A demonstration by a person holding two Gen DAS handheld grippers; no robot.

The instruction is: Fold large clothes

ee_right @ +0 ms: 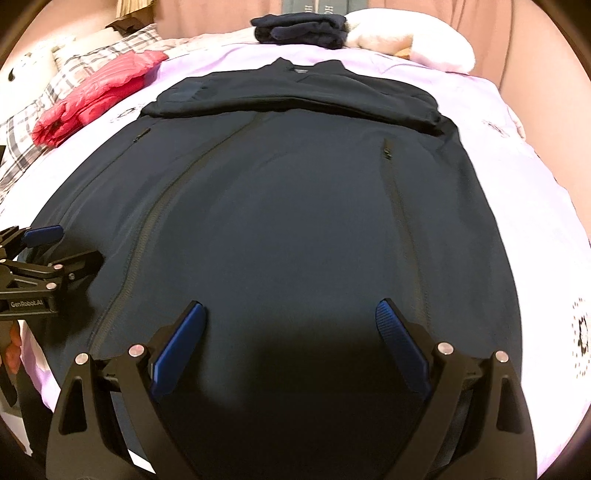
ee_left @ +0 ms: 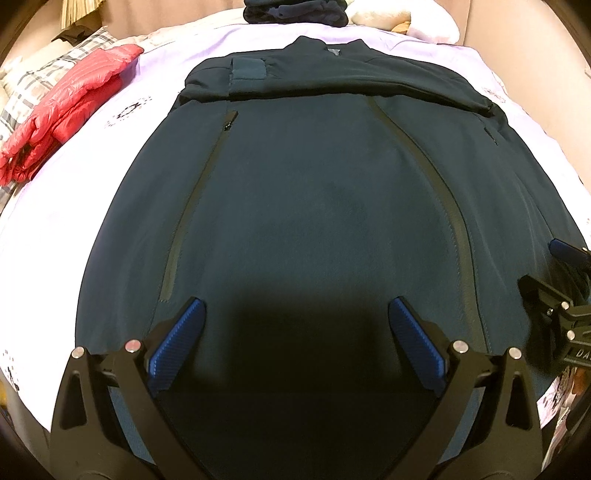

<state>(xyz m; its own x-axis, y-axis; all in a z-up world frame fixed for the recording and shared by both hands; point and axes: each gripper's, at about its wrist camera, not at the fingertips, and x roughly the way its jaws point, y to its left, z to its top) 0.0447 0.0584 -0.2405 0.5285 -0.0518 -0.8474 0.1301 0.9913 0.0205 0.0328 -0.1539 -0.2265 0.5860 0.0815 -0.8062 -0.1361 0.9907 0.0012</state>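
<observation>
While both sets of tongs hang over the hem end of the dark jacket (ee_left: 314, 192), the left gripper (ee_left: 295, 310) and right gripper (ee_right: 291, 314) have jaws spread wide, nothing held. Jacket lies flat on the lilac sheet (ee_right: 517, 206), sleeves folded across the chest. Red puffer jacket (ee_left: 62, 107) off left, folded dark clothes (ee_right: 299, 29) at far edge.

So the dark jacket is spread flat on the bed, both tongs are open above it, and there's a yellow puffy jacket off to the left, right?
Almost. The puffy jacket is red, not yellow, as the left wrist view shows. The rest holds: dark jacket spread on the bed, left tongs and right tongs open.
</observation>
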